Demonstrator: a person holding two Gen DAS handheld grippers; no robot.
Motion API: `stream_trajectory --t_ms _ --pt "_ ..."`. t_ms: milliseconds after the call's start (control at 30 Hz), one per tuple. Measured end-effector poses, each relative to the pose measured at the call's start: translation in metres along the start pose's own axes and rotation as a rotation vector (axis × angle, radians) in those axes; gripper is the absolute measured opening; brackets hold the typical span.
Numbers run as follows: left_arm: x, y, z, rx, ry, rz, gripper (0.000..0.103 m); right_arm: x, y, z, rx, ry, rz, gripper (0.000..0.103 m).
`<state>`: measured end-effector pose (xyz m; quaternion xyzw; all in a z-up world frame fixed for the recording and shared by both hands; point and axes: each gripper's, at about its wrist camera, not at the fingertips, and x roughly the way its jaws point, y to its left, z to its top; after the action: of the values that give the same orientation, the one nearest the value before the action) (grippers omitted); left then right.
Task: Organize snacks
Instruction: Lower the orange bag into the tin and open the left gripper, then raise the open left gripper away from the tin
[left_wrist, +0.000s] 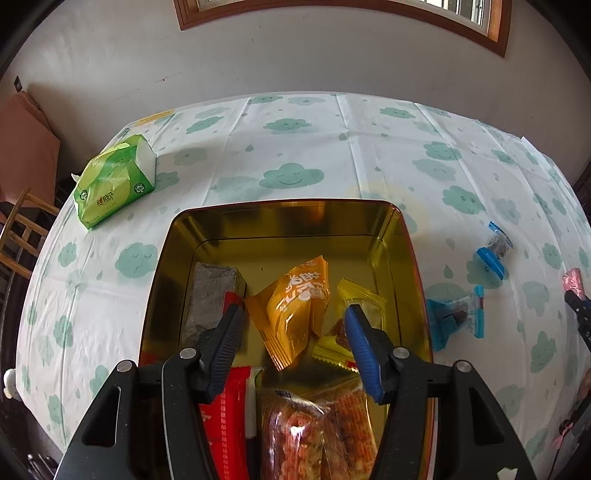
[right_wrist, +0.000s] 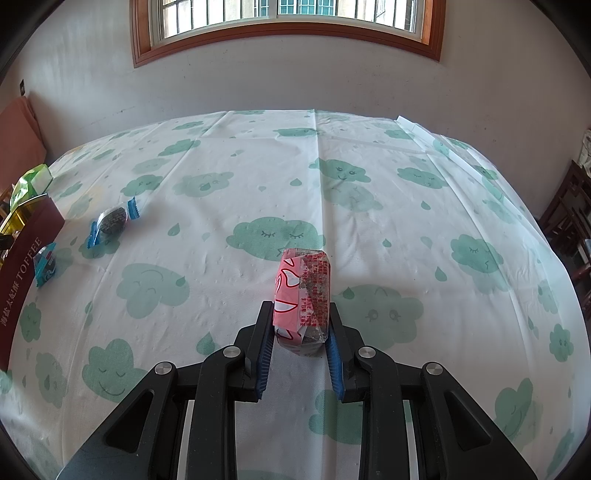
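A gold tin box (left_wrist: 400, 236) holds several snacks: an orange packet (left_wrist: 295, 306), a grey bar (left_wrist: 207, 299), yellow packets (left_wrist: 364, 295), a red packet (left_wrist: 225, 424) and clear-wrapped crackers (left_wrist: 314, 432). My left gripper (left_wrist: 293, 314) is open above the tin, empty. My right gripper (right_wrist: 301, 314) is shut on a pink-wrapped snack (right_wrist: 303, 295) just above the tablecloth. Two blue-wrapped snacks (left_wrist: 493, 251) (left_wrist: 456, 317) lie right of the tin; they also show in the right wrist view (right_wrist: 112, 223) (right_wrist: 46, 264).
A green tissue pack (left_wrist: 114, 181) lies at the table's far left. The tin's dark red outer wall (right_wrist: 29, 254) shows at the left of the right wrist view. Wooden chairs (left_wrist: 18, 236) (right_wrist: 569, 221) stand beside the table. A wall with a window is behind.
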<state>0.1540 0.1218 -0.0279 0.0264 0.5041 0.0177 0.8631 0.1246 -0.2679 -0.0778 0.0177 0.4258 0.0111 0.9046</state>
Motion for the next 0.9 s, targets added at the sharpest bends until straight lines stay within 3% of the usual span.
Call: stream_trajectory --t_ms 400,900 --pt "-0.036 -0.002 -0.026 0.011 -0.064 0.031 0.067 0.000 -0.001 0.000 0.000 0.000 0.000 0.028" --pt "-0.069 0.025 -0.066 -0.059 -0.118 0.109 0.076 0.000 0.001 0.000 -0.003 -0.001 -0.006 0.026"
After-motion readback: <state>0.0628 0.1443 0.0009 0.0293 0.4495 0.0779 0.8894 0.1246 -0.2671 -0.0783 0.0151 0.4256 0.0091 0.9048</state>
